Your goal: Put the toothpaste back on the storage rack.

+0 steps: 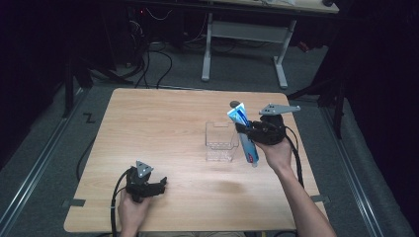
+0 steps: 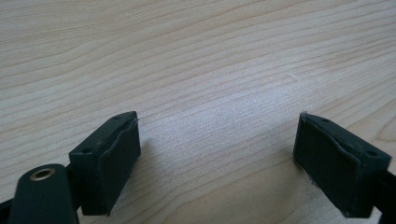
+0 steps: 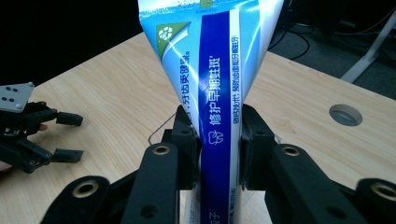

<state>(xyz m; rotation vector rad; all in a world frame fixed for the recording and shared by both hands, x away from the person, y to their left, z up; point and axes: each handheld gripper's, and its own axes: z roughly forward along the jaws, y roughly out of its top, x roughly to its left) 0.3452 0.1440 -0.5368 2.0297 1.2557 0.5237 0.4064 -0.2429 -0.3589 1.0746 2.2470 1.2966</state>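
Nearest first: left claw (image 1: 159, 185) parked low on the surface (image 1: 163, 123), jaws spread wide with nothing but bare wood between them. Probably just resting out of the way while the other hand works.

Further out, right claw (image 3: 218, 140) pinching a tube (image 3: 215, 70) of toothpaste across its flat middle, pads pressed on both faces. Tube held nearly upright and clear of the surface, crimped flat end up past the jaws, cap end hanging below. Gripped mid-body like that, likely so the cap end can go down first into something.

Just beside that claw, toward the left claw's side: clear bin (image 1: 220, 141), open-topped and looking empty. Looks like the destination, not reached yet.

Beyond the claw, a round cable hole (image 3: 345, 115) in the surface.

Printing on the tube: blue band with white Chinese text, roughly "修护早期蛀斑" (early cavity spot repair), smaller lines beside it too fine to trust. Green corner patch with a white swirl logo. No brand name readable.
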